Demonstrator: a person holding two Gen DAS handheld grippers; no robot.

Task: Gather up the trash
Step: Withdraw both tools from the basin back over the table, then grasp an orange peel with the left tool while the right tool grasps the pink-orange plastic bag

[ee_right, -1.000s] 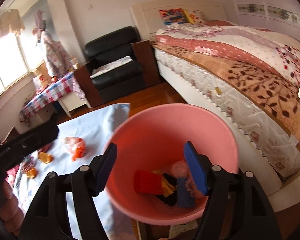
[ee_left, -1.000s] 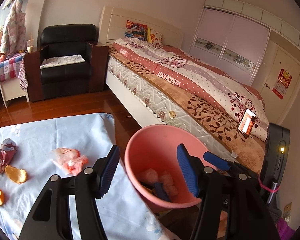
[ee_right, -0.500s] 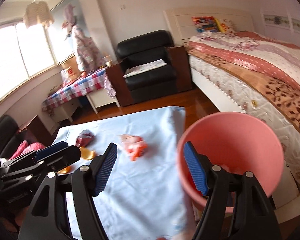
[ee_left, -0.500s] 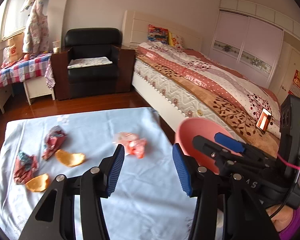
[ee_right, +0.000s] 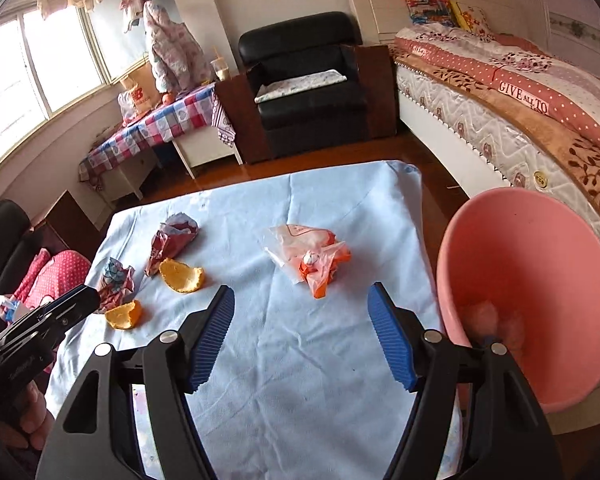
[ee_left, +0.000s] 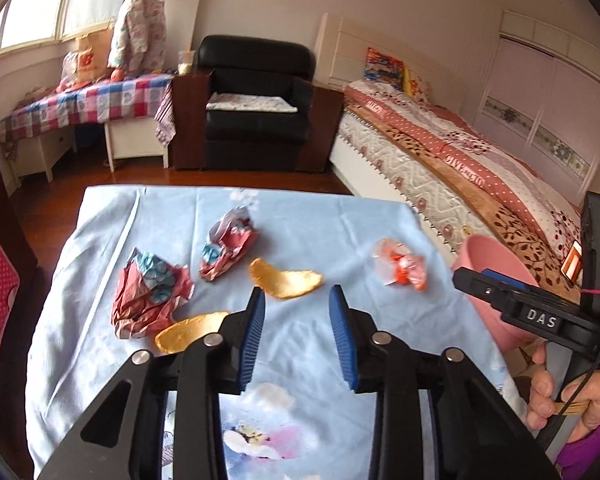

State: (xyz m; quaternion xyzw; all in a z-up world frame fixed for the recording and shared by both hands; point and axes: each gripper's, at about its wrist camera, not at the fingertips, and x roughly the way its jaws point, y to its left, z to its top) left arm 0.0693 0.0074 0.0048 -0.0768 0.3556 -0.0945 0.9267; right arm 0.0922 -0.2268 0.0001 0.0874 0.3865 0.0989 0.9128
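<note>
Trash sits scattered on the light-blue tablecloth (ee_right: 339, 360); none of it is gripped.

Left gripper (ee_left: 297, 334): jaws apart at a moderate gap, nothing between the blue pads (ee_left: 253, 336). It hovers over the cloth, pointing at the far orange peel (ee_left: 286, 280), which lies just beyond the fingertips. Near orange peel (ee_left: 190, 330) sits just left of the left finger, partly hidden behind it.

Right gripper (ee_right: 301, 336): jaws spread wide, nothing held. It is aimed at the clear plastic bag with orange contents (ee_right: 309, 258), which lies ahead of the tips, roughly centred between them and not touching either.

Other items:
- Crumpled red-and-blue wrapper (ee_left: 150, 290), left side of the cloth, touching the near peel.
- Second crumpled wrapper (ee_left: 228, 248), farther back, just left of the far peel.
- Pink bin (ee_right: 527, 292), off the right edge of the table, beside the bed (ee_right: 519, 92), tilted toward the right camera. Some pale crumpled stuff shows at the bottom; exact contents can't be made out.

Background: black armchair (ee_left: 256, 108) against the far wall, checked-cloth side table (ee_left: 80, 108) to its left.
</note>
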